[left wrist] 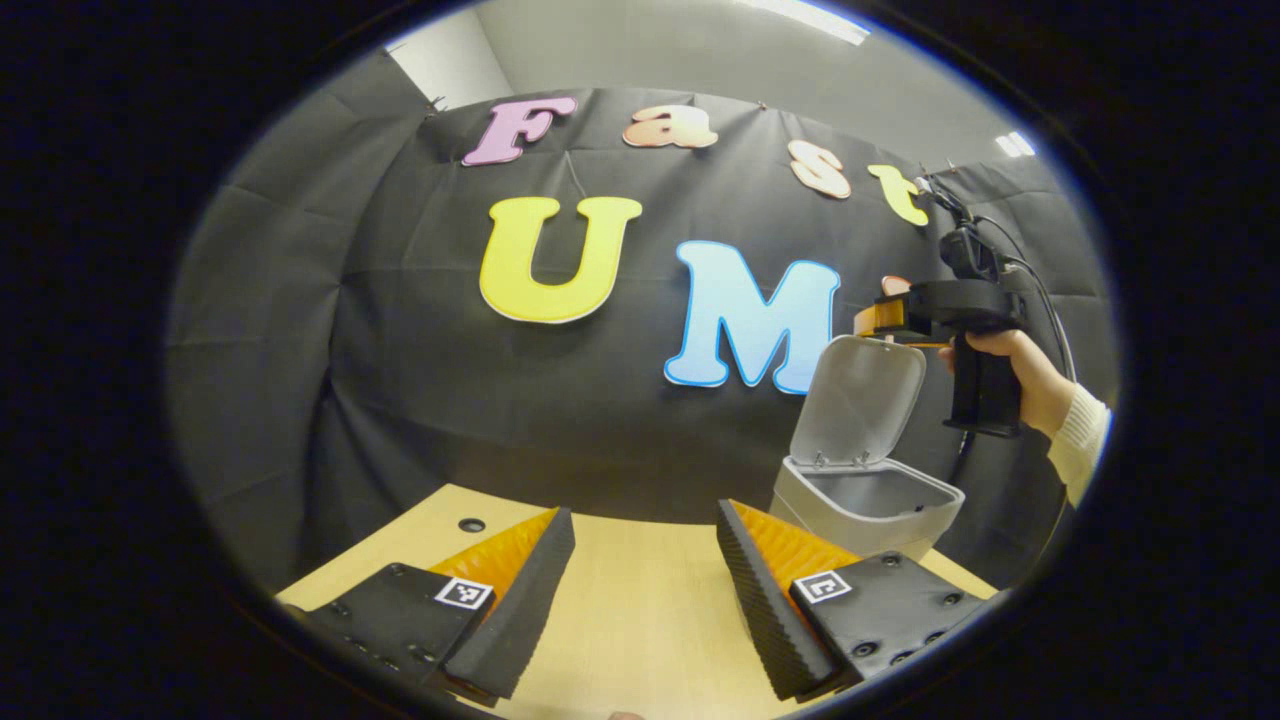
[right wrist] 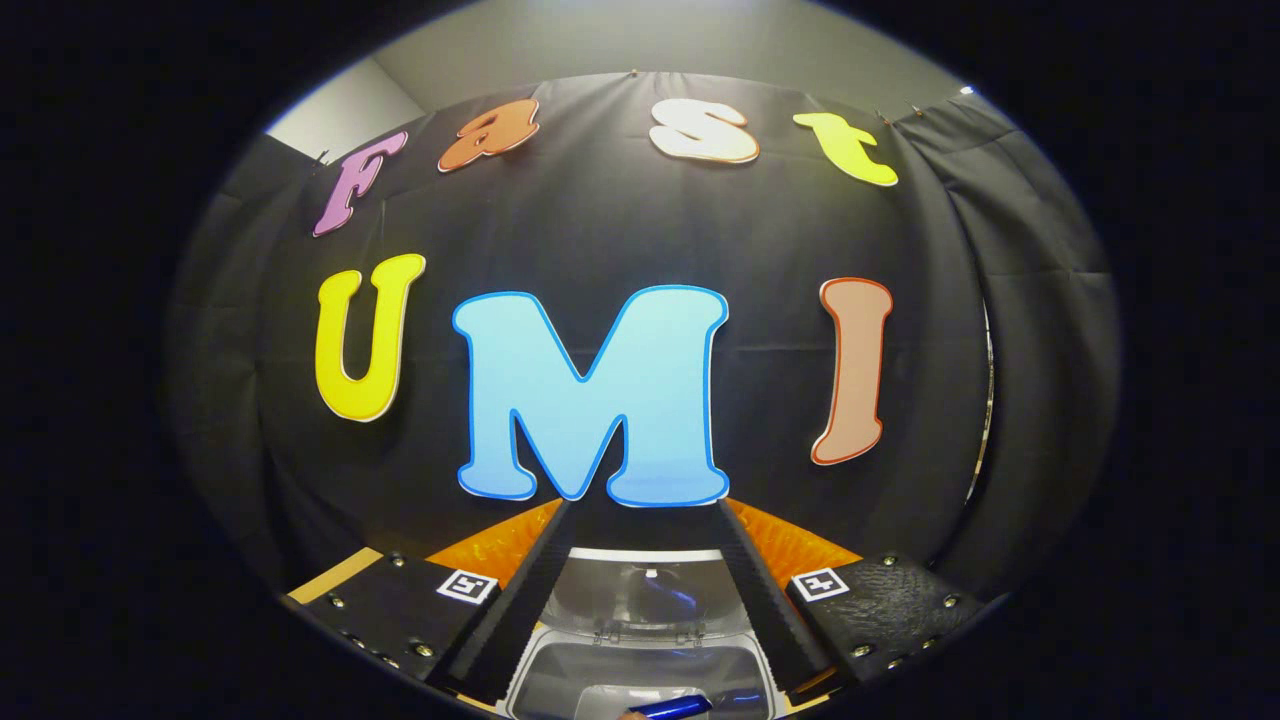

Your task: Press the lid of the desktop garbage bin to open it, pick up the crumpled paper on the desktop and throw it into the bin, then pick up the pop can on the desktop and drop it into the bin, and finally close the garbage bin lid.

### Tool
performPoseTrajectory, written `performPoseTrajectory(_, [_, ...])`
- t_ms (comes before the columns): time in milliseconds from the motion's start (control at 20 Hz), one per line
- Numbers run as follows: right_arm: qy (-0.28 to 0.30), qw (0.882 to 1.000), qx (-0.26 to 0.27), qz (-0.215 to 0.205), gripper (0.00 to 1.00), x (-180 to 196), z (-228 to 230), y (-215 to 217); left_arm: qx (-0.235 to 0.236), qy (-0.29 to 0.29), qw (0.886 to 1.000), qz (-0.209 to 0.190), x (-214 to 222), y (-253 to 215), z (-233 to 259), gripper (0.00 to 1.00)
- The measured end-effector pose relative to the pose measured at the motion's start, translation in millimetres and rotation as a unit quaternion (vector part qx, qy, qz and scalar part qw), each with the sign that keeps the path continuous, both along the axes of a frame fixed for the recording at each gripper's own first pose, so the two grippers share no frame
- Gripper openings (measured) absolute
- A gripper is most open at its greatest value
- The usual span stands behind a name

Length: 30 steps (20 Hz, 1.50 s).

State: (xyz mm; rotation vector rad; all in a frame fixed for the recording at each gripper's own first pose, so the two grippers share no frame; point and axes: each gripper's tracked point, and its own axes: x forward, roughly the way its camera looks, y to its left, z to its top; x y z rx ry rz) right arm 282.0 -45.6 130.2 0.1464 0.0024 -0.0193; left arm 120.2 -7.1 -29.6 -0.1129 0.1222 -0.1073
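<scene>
We hold the left tool [left wrist: 645, 560] open and empty above the worktop [left wrist: 640, 620]. Our right tool [right wrist: 645, 600] hangs open over the bin [left wrist: 865, 500], lid [left wrist: 860, 400] raised, the can [right wrist: 672, 708] just below its fingers.

both views are lit evenly from above. in the left gripper view a bright ceiling light strip [left wrist: 800, 18] is seen at the top edge, blown out to white, and a smaller one [left wrist: 1014, 144] at the right. strong fisheye bending is seen toward the rims, where the cloth wall [left wrist: 400, 380] is curved and darkened. the wooden table [left wrist: 640, 610] is brightly lit, with soft shadows only. in the right gripper view the scene is dimmer; a glossy blue sheen is caught on the pop can [right wrist: 672, 708], and faint reflections are seen on the bin lid [right wrist: 640, 595]. focus is sharp centrally, softer at the edges.
</scene>
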Motion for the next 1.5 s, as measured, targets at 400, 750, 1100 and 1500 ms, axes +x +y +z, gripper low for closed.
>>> performPoseTrajectory(400, [0.003, 1.000, -0.004, -0.010, 0.92, -44, -21, 6, 0.011, 0.000, 1.000, 0.004, -36, 16, -6, 0.94])
performPoseTrajectory(750, [0.027, 1.000, 0.003, -0.005, 0.91, -73, -49, 13, 0.016, -0.003, 1.000, 0.009, -60, 22, -1, 0.96])
performPoseTrajectory(1100, [0.085, 0.996, 0.010, -0.001, 0.92, -90, -102, 21, 0.011, -0.001, 1.000, 0.006, -71, 16, -2, 0.96])
performPoseTrajectory(1500, [0.100, 0.995, 0.010, 0.003, 0.92, -86, -131, 25, 0.013, -0.003, 1.000, 0.008, -74, 9, 1, 0.96])
